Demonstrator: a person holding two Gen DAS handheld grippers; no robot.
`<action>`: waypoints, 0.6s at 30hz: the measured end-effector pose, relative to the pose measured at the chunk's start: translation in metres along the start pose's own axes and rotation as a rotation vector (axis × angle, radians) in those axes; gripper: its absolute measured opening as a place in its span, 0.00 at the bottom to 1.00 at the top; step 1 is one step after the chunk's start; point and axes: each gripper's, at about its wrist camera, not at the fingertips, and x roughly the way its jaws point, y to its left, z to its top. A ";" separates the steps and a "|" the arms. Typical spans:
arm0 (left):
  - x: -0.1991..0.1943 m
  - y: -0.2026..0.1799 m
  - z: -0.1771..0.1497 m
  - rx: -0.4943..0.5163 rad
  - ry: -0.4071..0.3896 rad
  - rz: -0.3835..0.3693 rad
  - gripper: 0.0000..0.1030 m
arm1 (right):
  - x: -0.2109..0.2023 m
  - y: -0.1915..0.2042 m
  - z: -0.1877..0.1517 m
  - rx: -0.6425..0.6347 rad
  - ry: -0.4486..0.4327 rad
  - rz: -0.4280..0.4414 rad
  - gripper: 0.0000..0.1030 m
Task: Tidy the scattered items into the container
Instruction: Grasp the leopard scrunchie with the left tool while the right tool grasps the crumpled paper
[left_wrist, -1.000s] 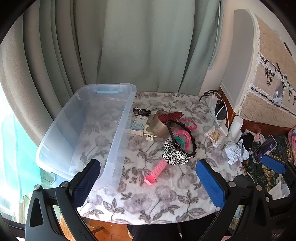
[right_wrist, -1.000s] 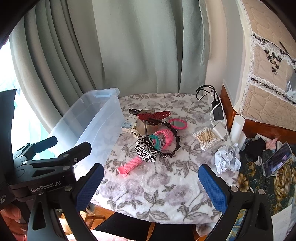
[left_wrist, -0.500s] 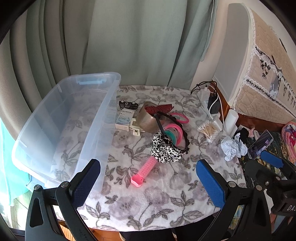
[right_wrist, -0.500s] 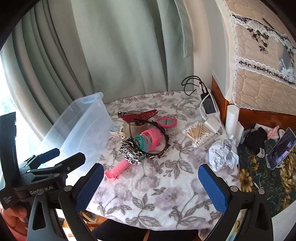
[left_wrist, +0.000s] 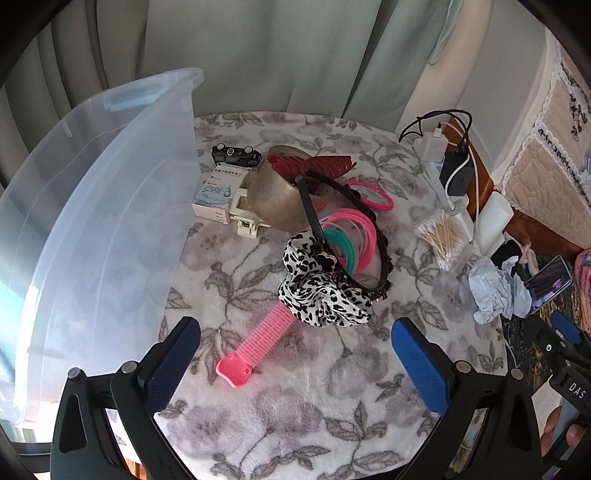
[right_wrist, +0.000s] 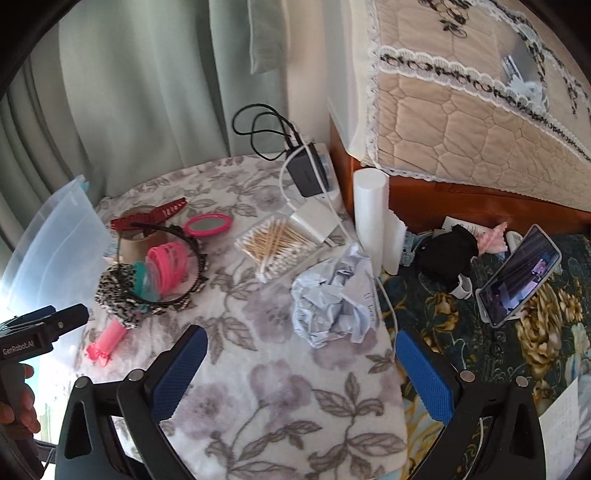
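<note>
Pink comb (left_wrist: 255, 345): flat on table (left_wrist: 295, 417), long axis 7-to-1 o'clock, handle nearest; left gripper (left_wrist: 295, 360) and right gripper (right_wrist: 301, 373) spread apart, empty.

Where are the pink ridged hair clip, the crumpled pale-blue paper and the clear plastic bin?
pink ridged hair clip (left_wrist: 258, 341), left wrist view, ridged middle.
crumpled pale-blue paper (right_wrist: 332, 299), right wrist view, centre.
clear plastic bin (left_wrist: 110, 221), left wrist view, near wall.

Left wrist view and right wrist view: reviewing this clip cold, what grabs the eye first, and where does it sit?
The tangled heap mid-table: a leopard-print scrunchie, pink and teal hoops and a black headband, with a pink comb poking out toward the camera. Left of it stands the big clear plastic bin, nothing visible inside. Crumpled pale paper lies at the table's right edge, and both the left gripper and right gripper are open, holding nothing.
</note>
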 end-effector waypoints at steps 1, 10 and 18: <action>0.005 0.000 0.001 -0.003 0.005 -0.002 1.00 | 0.008 -0.005 0.001 0.013 0.017 -0.005 1.00; 0.037 0.004 0.013 -0.025 0.036 -0.034 0.85 | 0.065 -0.018 0.002 0.053 0.069 0.015 1.00; 0.047 0.003 0.012 -0.056 0.085 -0.166 0.45 | 0.095 -0.025 0.005 0.103 0.128 0.014 0.88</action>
